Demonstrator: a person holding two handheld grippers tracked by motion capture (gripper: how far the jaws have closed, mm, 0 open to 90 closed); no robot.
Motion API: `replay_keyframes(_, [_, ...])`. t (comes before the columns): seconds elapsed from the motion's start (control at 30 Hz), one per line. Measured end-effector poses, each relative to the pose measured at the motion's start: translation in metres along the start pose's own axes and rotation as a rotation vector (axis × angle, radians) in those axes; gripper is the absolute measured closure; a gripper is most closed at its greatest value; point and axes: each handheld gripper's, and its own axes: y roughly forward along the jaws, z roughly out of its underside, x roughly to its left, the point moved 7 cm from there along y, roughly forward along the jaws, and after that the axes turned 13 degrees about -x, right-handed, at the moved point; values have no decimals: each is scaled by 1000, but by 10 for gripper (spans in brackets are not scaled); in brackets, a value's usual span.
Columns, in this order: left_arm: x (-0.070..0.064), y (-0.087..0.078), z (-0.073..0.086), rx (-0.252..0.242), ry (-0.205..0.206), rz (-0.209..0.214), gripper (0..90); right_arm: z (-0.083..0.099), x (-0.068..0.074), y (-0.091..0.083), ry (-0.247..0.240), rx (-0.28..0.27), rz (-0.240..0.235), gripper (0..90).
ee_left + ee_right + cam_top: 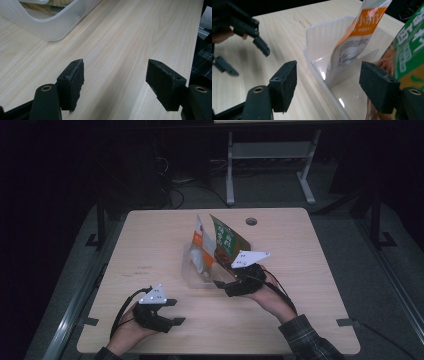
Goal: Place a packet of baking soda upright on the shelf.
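The left gripper (173,311), black with a grey three-cornered plate on top, sits at about seven o'clock on the pale wooden table (150,245), held in the person's left hand (127,330). Its jaws stand wide apart with nothing between them; in the left gripper view (115,82) only bare wood grain lies between the two black pads. Toward eleven o'clock in that view, a corner of the clear plastic tub (50,27) rests on the table, well apart from the jaws.

The right gripper (225,286) is near the table's centre, held by the right hand (265,292), whose plaid sleeve (310,340) enters at five o'clock. Its jaws are also spread and hold nothing. In the right gripper view (328,85) they straddle the near wall of the tub (322,72); whether they touch it cannot be told.

Inside the tub stand two food packets: an orange-and-white pouch (354,42) leaning upright, and just beside it, toward three o'clock, a green printed packet (409,57). In the high view the tub (192,272) sits at centre, packets (202,242) (227,240) rising from it.
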Motion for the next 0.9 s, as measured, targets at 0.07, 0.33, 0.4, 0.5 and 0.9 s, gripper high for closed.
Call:
replay_keyframes(0.07, [0, 0, 0, 2, 0, 2, 301, 4, 2, -4, -1, 4, -4, 299])
replay_keyframes(0.33, [-3, 2, 2, 14, 12, 21, 285, 20, 10, -17, 6, 25, -34, 294])
replay_keyframes(0.4, [-5, 3, 3, 17, 9, 27, 283, 24, 12, -21, 2, 29, -44, 292])
replay_keyframes(0.5, [-6, 4, 4, 22, 10, 38, 283, 33, 13, -27, -3, 44, -45, 286])
replay_keyframes(0.9, [-14, 9, 9, 68, 59, 94, 259, 67, 5, -53, -11, 88, -21, 257])
